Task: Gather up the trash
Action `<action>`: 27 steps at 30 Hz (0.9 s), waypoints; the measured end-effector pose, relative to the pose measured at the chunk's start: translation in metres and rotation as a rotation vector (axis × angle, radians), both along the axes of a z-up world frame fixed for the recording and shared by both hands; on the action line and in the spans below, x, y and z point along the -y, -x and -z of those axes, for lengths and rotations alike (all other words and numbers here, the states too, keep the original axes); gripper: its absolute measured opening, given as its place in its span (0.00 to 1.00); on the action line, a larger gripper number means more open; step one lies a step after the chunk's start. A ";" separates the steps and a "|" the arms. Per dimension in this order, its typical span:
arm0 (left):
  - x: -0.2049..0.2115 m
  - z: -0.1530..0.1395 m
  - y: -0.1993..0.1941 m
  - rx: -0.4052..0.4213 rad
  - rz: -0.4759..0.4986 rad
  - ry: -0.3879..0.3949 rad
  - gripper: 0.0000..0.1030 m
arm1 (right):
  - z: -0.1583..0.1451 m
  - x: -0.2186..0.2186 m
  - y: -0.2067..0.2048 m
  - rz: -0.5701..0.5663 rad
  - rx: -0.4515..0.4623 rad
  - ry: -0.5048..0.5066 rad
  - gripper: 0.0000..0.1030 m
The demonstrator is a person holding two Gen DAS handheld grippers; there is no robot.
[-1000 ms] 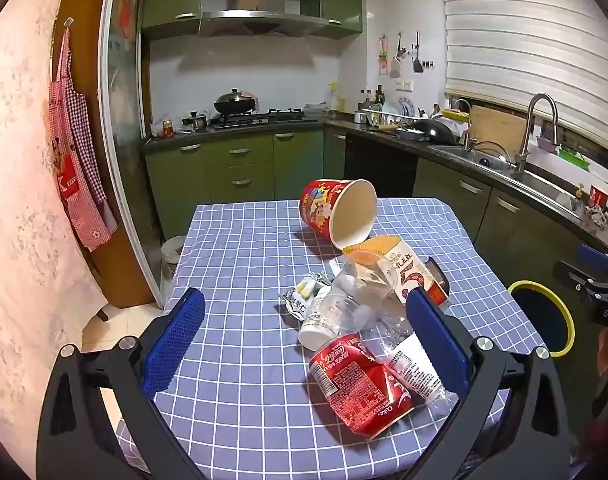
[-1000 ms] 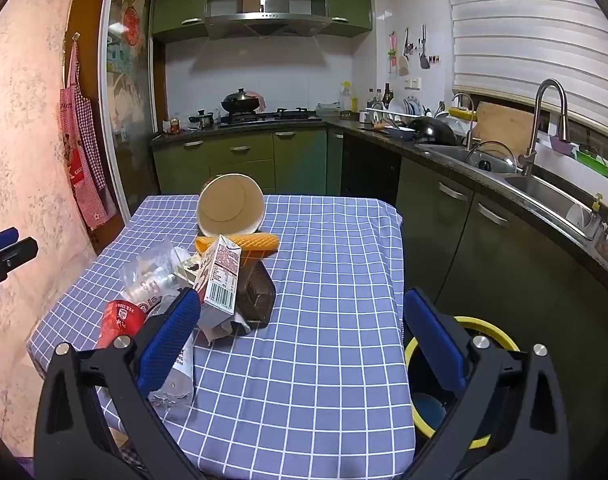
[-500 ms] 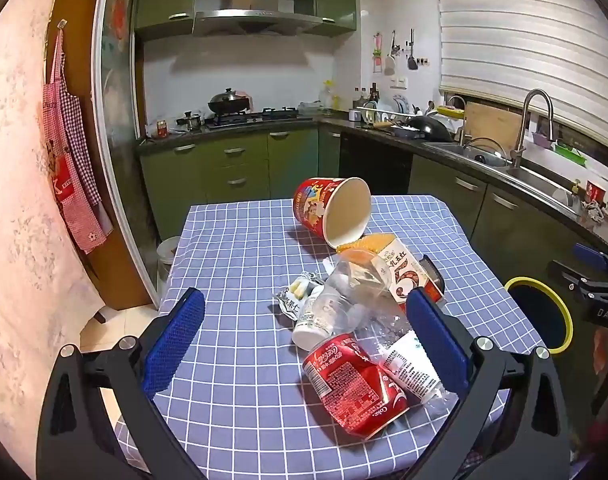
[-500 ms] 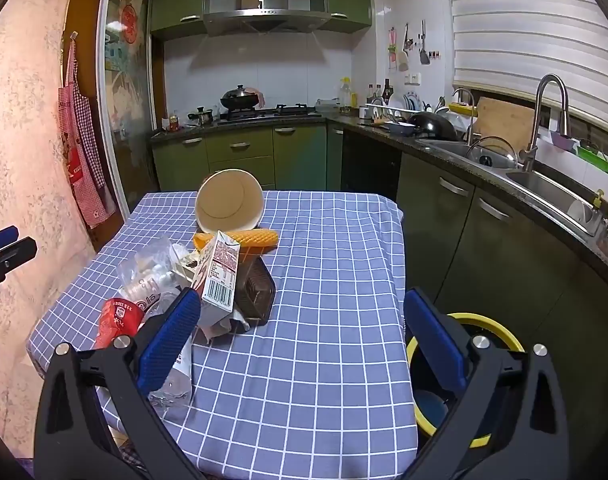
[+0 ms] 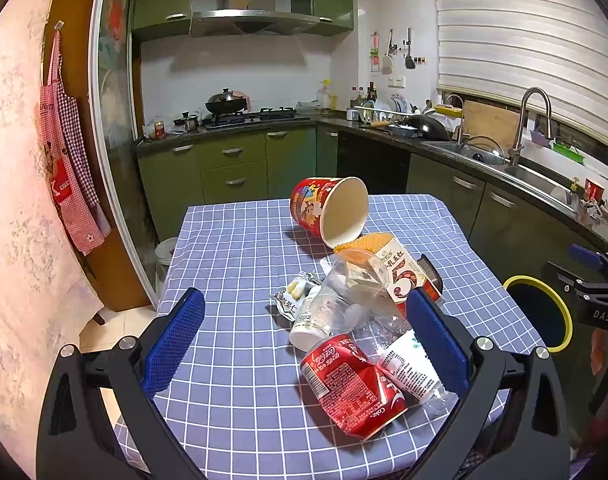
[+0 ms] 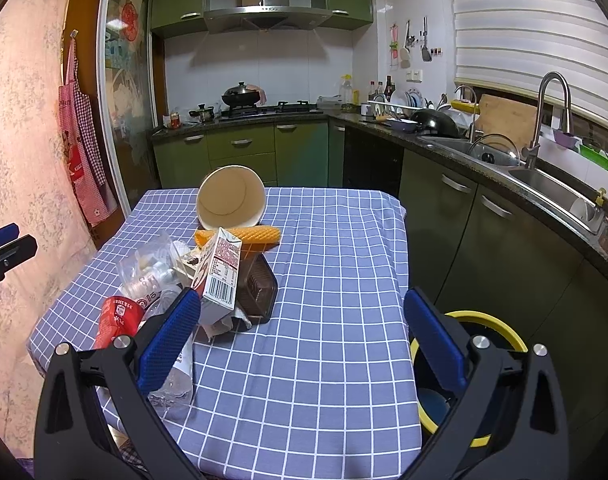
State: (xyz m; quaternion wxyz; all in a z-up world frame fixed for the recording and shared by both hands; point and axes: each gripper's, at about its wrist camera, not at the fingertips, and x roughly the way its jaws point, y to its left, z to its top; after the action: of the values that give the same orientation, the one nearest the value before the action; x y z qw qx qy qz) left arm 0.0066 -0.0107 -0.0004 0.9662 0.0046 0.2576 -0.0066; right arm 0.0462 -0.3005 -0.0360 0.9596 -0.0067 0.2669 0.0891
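Observation:
Trash is heaped on a blue checked tablecloth (image 5: 231, 264): a crushed red cola can (image 5: 352, 386), a clear plastic cup (image 5: 344, 296), a milk carton (image 5: 402, 274), an orange wrapper (image 5: 364, 242) and a tipped red noodle cup (image 5: 328, 210). My left gripper (image 5: 304, 344) is open above the near table edge, the can between its fingers' lines. My right gripper (image 6: 304, 340) is open over the table's right part, the carton (image 6: 219, 272) just beyond its left finger. A yellow-rimmed bin (image 6: 484, 322) stands on the floor at the right.
Green cabinets, a stove (image 5: 259, 114) and a sink (image 6: 544, 176) line the back and right walls. A red checked apron (image 5: 69, 152) hangs at the left. The other gripper (image 5: 592, 284) shows at the right edge of the left wrist view. The tablecloth's right half (image 6: 336, 280) is bare.
Both views have shifted only slightly; the left gripper has risen and edged a little toward the trash heap. Nothing was grasped or moved.

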 end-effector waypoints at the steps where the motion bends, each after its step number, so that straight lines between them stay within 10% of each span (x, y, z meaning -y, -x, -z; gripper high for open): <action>1: 0.000 0.000 0.000 -0.001 0.001 0.000 0.97 | 0.001 -0.001 0.000 0.000 0.000 -0.001 0.94; 27: 0.005 0.006 -0.005 -0.015 0.022 -0.011 0.97 | 0.009 -0.005 -0.002 -0.010 -0.018 -0.011 0.94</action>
State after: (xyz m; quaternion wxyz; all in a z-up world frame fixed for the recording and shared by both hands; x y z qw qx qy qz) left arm 0.0116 -0.0157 -0.0064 0.9641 0.0127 0.2647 -0.0159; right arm 0.0486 -0.2953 -0.0450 0.9566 -0.0019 0.2752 0.0955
